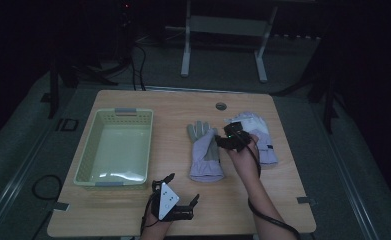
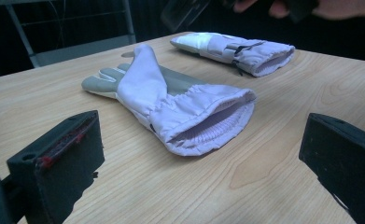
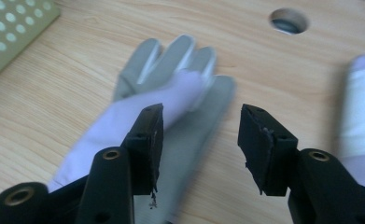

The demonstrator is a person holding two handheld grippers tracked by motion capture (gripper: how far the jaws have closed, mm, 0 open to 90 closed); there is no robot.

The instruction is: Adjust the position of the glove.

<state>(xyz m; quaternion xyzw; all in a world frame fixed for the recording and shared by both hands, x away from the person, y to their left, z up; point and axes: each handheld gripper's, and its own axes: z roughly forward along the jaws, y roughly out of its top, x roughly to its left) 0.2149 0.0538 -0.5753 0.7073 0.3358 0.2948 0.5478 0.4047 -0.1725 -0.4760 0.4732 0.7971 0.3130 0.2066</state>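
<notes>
Two lavender-and-grey gloves lie flat on the wooden table (image 1: 283,200). The nearer glove (image 1: 204,150) (image 2: 171,98) (image 3: 171,74) lies in the middle, its cuff toward me. The second glove (image 1: 260,137) (image 2: 236,46) (image 3: 362,121) lies to its right. My right gripper (image 1: 222,140) (image 3: 199,135) hovers over the gap between them, open, with nothing pinched; the nearer glove's palm shows below its jaws. My left gripper (image 1: 183,188) (image 2: 199,177) rests near the table's front edge, open wide, pointing at the nearer glove's cuff from a short way off.
A pale green perforated basket (image 1: 85,160) (image 3: 12,23) stands on the left half of the table. A round cable hole (image 1: 221,106) (image 3: 288,20) sits near the far edge. Beyond the table stands a metal frame (image 1: 223,30) on a dark floor.
</notes>
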